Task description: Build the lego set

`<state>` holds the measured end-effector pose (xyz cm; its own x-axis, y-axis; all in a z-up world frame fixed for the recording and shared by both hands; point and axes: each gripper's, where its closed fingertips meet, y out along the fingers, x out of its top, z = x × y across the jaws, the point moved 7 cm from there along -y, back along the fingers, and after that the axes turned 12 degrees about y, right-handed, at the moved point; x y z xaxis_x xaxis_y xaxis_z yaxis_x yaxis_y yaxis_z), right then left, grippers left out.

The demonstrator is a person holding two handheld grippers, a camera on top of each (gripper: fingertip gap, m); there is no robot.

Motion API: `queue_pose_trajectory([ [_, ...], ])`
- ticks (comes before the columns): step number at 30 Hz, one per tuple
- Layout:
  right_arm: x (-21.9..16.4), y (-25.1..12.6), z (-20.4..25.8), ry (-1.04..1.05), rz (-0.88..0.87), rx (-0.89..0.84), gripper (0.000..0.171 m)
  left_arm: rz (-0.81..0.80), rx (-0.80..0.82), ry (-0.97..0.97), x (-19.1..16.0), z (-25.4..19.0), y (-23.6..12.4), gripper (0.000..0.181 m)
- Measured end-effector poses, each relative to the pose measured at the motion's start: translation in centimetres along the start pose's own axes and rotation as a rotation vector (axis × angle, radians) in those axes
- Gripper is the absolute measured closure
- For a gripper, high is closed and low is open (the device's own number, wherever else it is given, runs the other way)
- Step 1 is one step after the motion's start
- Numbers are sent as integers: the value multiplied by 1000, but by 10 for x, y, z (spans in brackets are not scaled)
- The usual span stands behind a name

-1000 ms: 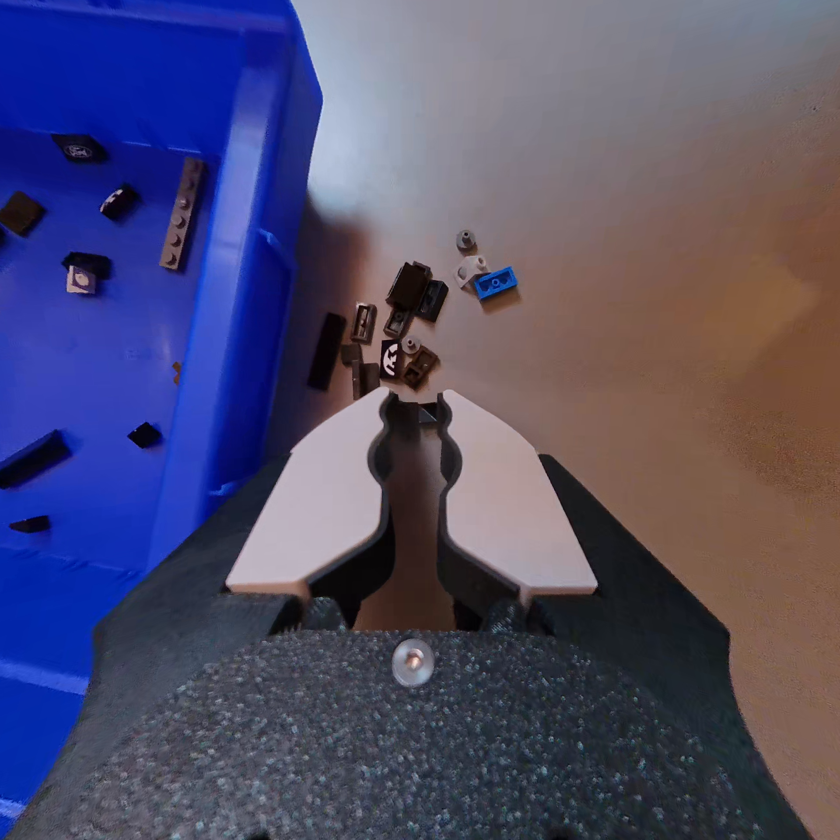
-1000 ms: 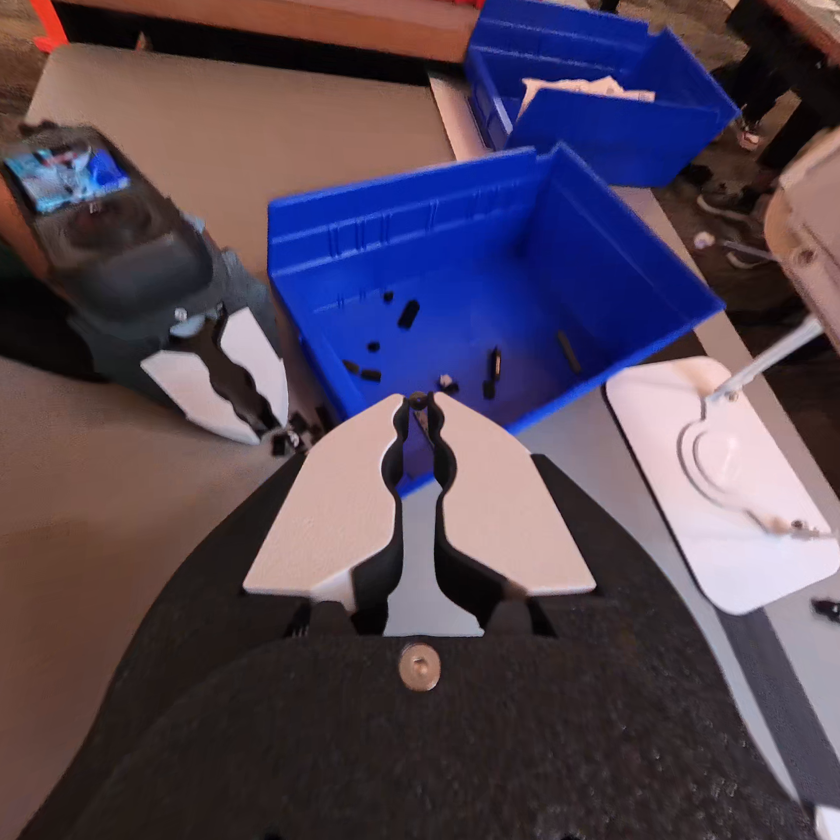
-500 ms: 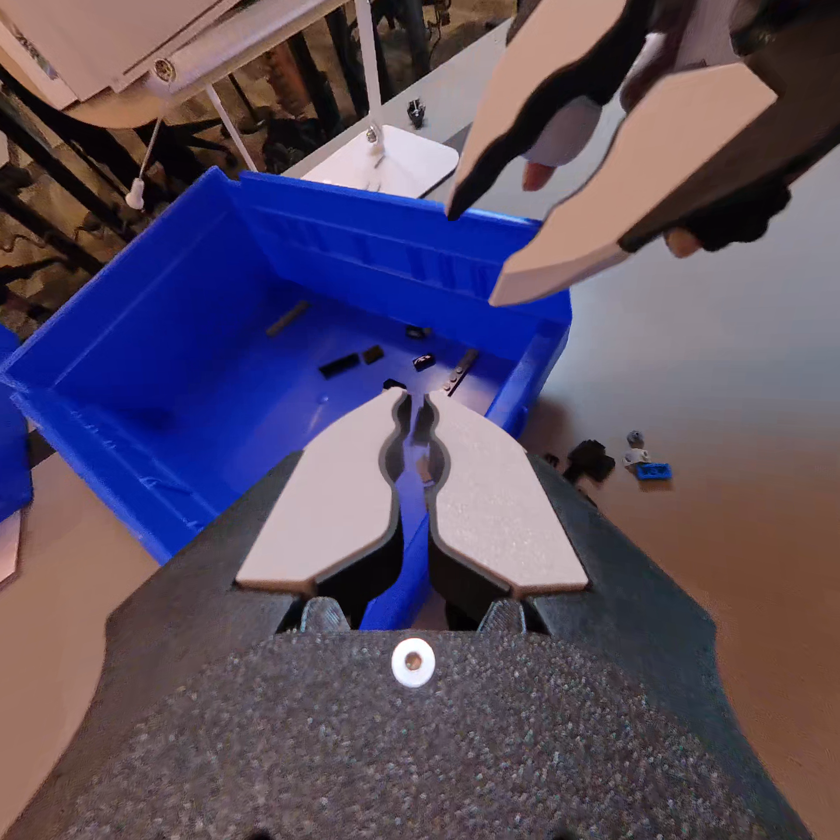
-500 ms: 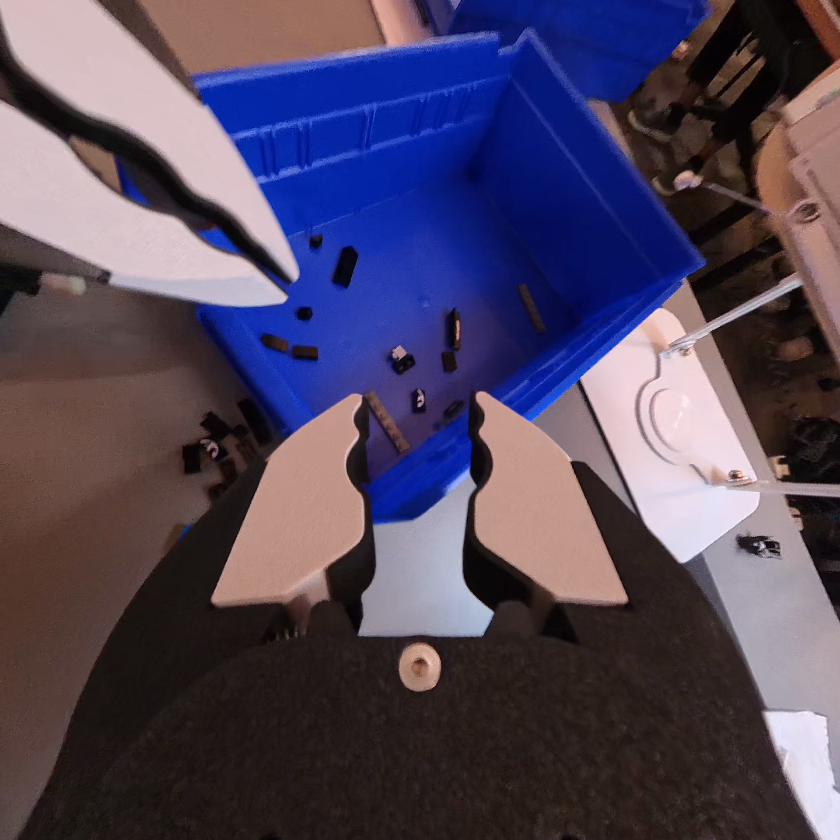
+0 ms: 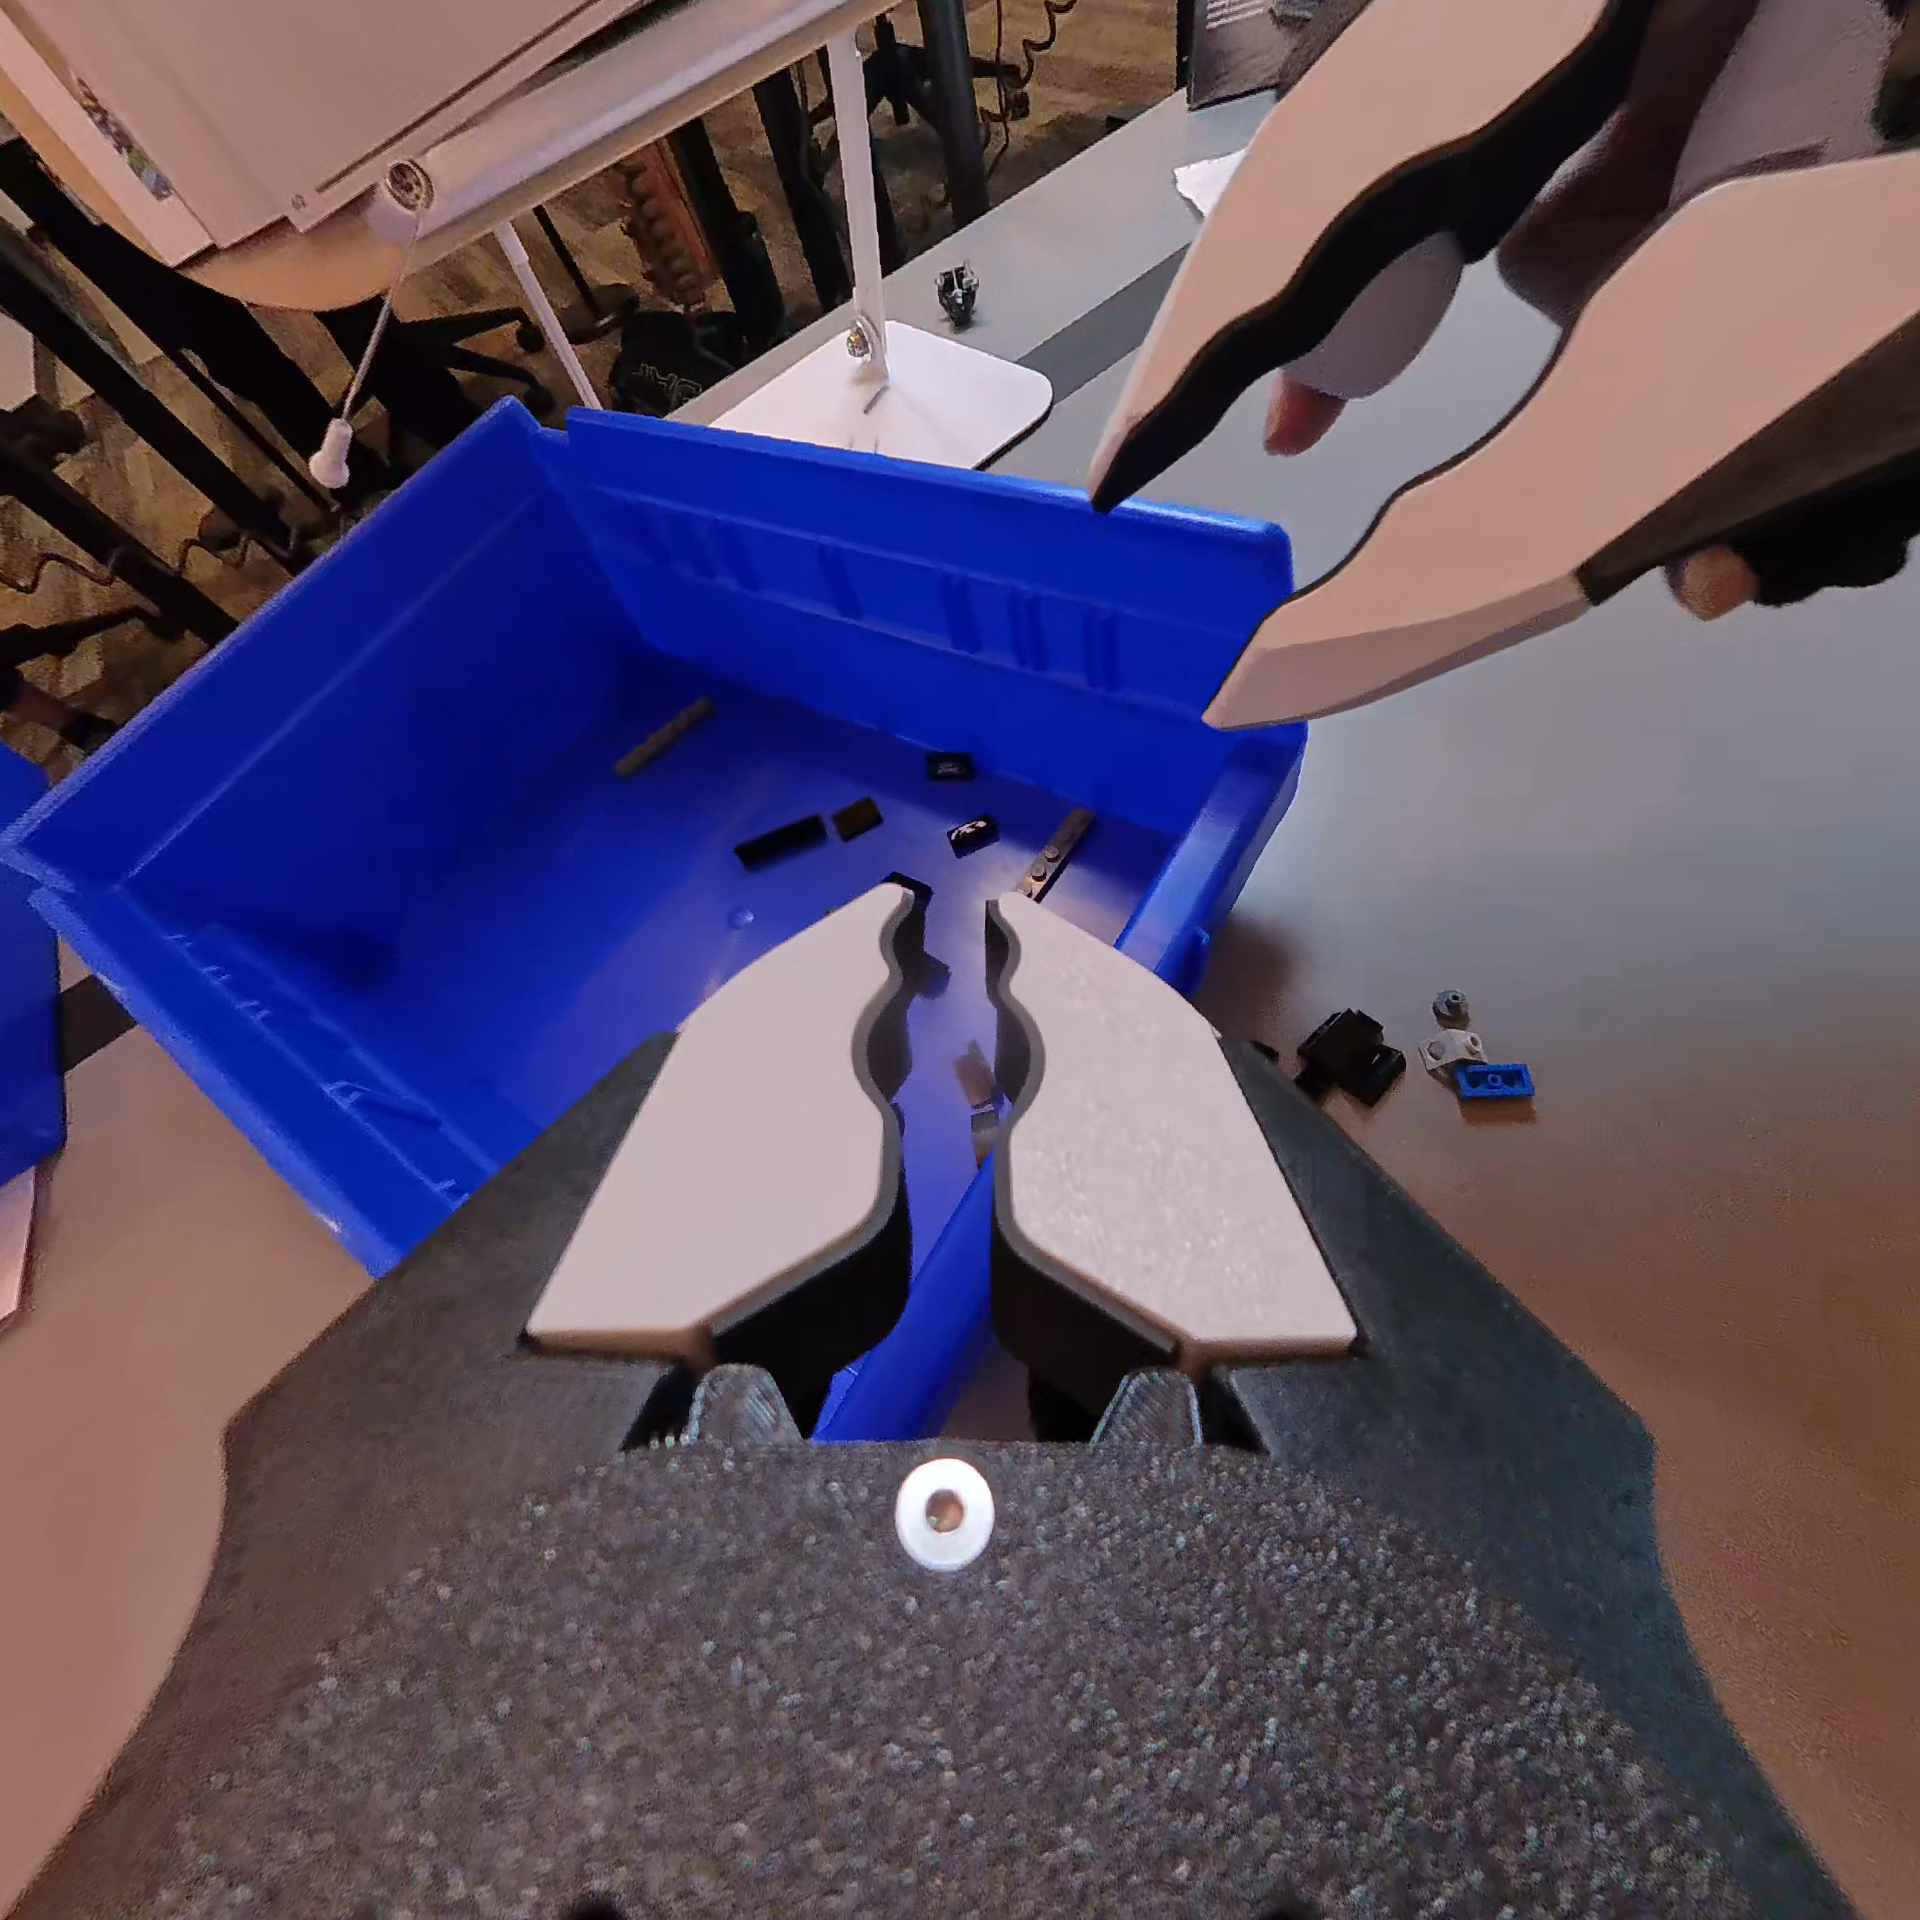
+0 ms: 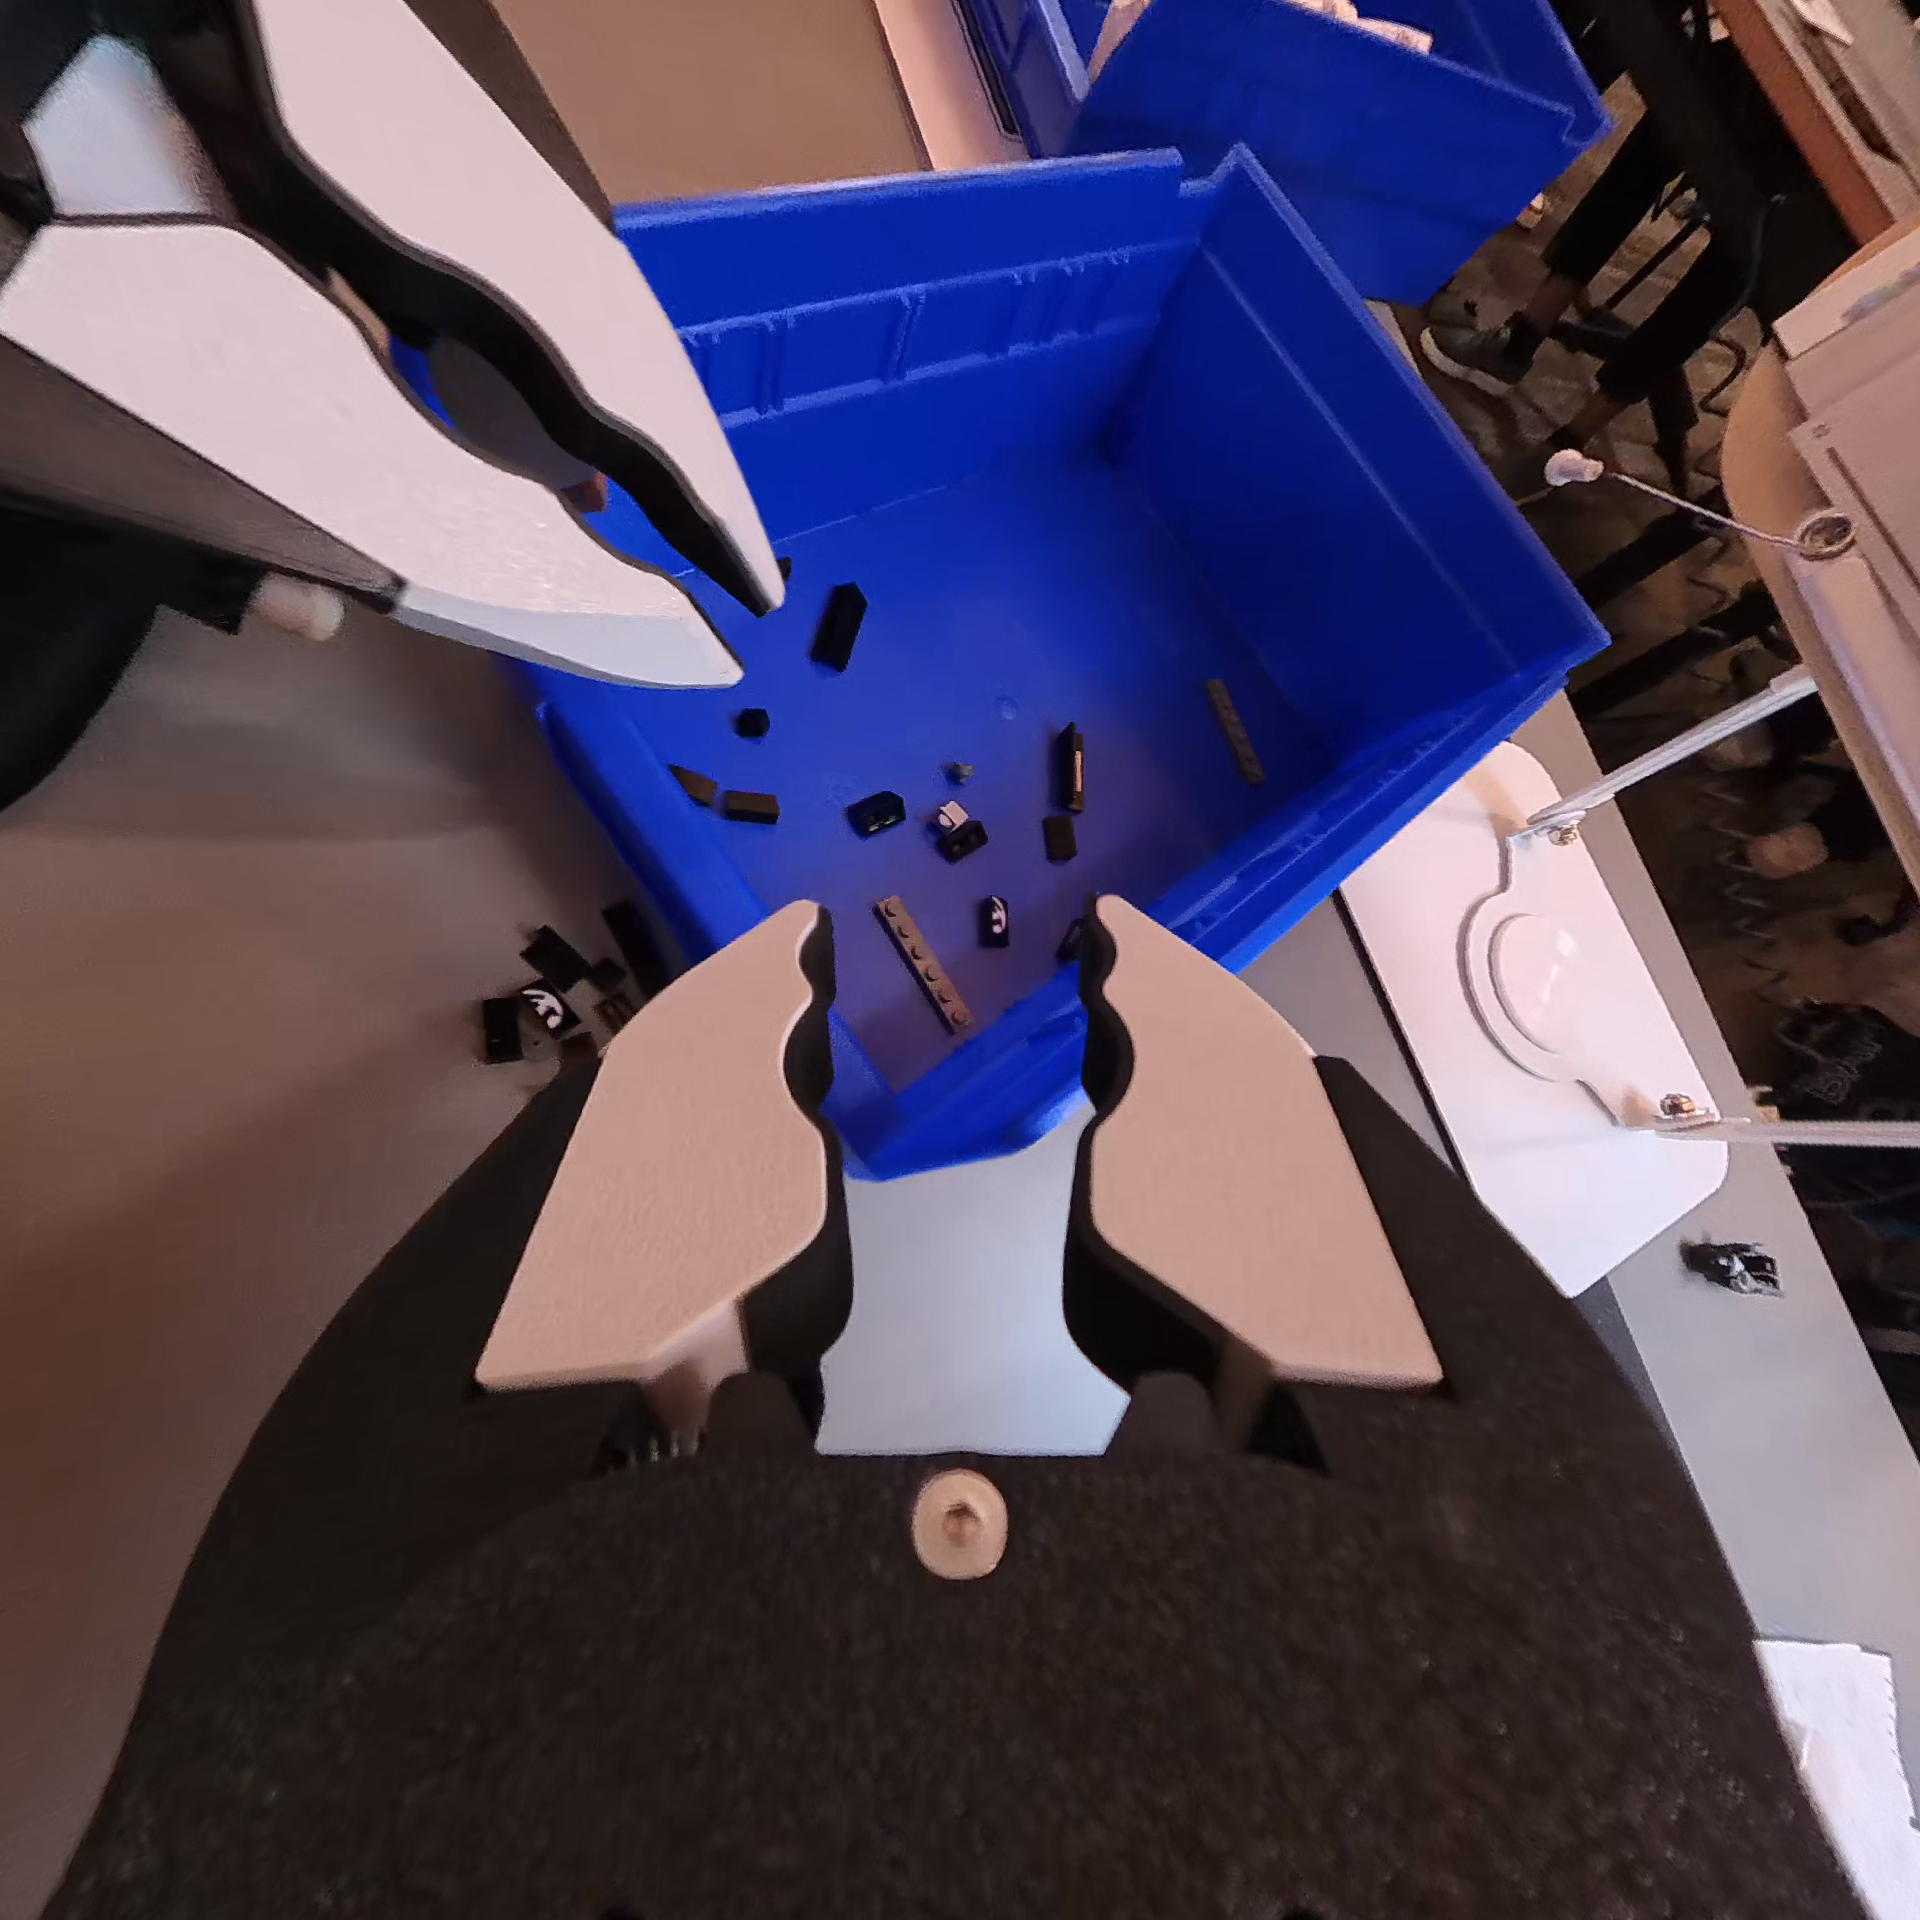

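Note:
A blue bin (image 5: 364, 831) holds several small black lego pieces and a long grey plate (image 6: 925, 961). My left gripper (image 5: 949, 902) hangs over the bin's corner. Its jaws stand a narrow gap apart with nothing between the tips. It also shows in the right wrist view (image 6: 750, 636), above the bin's left side. My right gripper (image 6: 956, 912) is wide open and empty over the bin's near corner. In the left wrist view it (image 5: 1158, 608) hangs above the bin's far wall. Loose pieces lie on the table beside the bin: a black one (image 5: 1345, 1055), a blue plate (image 5: 1494, 1081) and a dark pile (image 6: 551, 997).
A white stand base (image 6: 1538, 1039) with a thin pole sits on the table right of the bin (image 6: 1299, 520). A second blue bin (image 6: 1351, 135) stands behind. A small black object (image 6: 1730, 1268) and white paper (image 6: 1829, 1745) lie near the table's right edge. About 7 cm separates my left fingertips from my right.
My left gripper rose from the loose pile on the table, swung over the bin, and its jaws have parted slightly. My right gripper went from shut to wide open over the bin.

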<state>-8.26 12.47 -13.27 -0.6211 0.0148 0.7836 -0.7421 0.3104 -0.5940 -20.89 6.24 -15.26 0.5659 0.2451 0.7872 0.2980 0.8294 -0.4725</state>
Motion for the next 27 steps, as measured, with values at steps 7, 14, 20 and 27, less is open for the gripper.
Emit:
queue_pose_trajectory([
  [7,-14,-24,16,17,-78,38,126,-3,27,29,-2,-2,0,169],
  [14,-38,-38,23,89,-127,80,127,-9,51,36,-1,-1,-4,167],
  [20,-57,-46,25,160,-160,112,128,-40,83,35,3,5,-12,165],
  [27,-70,-51,25,223,-148,134,128,-53,85,55,2,6,-22,159],
])
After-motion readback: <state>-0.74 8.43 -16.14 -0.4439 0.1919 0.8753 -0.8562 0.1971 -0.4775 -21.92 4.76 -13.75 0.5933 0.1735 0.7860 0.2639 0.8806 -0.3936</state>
